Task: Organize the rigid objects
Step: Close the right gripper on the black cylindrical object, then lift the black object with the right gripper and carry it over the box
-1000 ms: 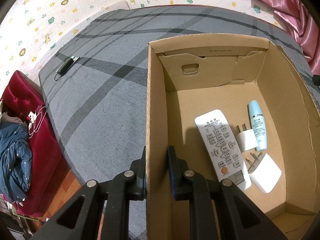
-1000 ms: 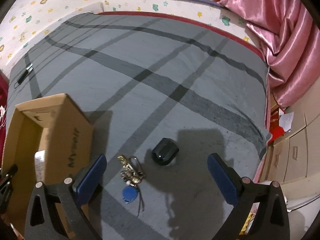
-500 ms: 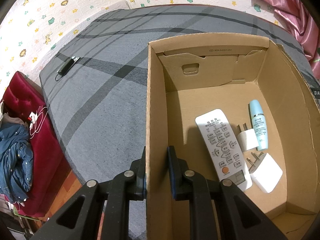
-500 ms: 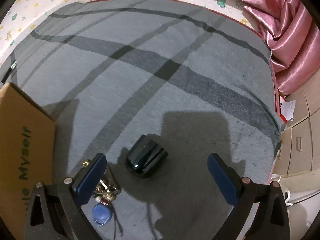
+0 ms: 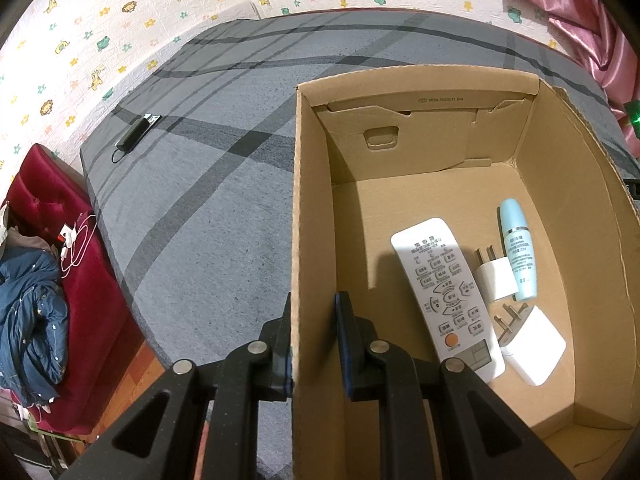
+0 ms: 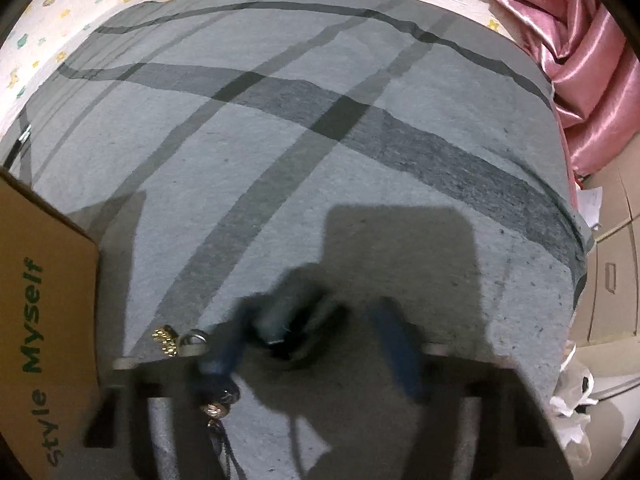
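Grey bedspread point(image 6: 280, 152) holds keys point(image 6: 168, 338) beside cardboard box point(image 6: 36, 300)

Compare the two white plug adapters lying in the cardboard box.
The smaller adapter lies beside the light blue bottle, prongs pointing toward the box's far wall. The larger adapter is wider and flatter, lies nearer the camera, and its prongs point toward the remote. Both are white and rest on the box floor.

Grey striped bedcover point(image 5: 208, 216) (perhaps plaid), brown box point(image 5: 316, 208)
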`<state>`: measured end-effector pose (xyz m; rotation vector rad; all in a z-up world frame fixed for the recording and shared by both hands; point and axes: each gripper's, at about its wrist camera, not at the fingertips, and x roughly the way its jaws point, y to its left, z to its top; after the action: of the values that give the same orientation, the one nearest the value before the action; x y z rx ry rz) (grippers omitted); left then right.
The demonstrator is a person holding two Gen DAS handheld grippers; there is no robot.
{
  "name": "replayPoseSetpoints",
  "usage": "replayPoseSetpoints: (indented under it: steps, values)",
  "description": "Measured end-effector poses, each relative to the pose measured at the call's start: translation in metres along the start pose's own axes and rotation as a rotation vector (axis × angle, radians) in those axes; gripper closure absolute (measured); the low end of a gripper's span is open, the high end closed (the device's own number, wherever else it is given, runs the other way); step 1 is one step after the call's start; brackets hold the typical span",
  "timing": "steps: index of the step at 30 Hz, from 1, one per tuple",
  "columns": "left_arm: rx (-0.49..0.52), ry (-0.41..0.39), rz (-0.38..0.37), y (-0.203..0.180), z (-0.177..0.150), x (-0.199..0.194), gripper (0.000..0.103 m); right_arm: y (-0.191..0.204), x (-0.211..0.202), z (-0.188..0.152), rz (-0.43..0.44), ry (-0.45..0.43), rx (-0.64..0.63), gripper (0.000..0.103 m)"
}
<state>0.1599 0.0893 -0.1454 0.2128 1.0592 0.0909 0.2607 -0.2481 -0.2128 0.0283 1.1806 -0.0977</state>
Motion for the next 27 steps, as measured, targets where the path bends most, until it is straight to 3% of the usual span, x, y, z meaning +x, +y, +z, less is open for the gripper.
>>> replayPoseSetpoints:
  steps: [12, 27]
  values:
    - [0.002, 0.0, 0.003, 0.0, 0.0, 0.0, 0.085, 0.012, -0.023, -0.006, -0.013, -0.022, -0.022, 0.051]
    - [0.005, -0.003, 0.014, -0.001, -0.001, -0.003, 0.085, 0.028, -0.085, -0.018, -0.015, -0.084, -0.054, 0.051]
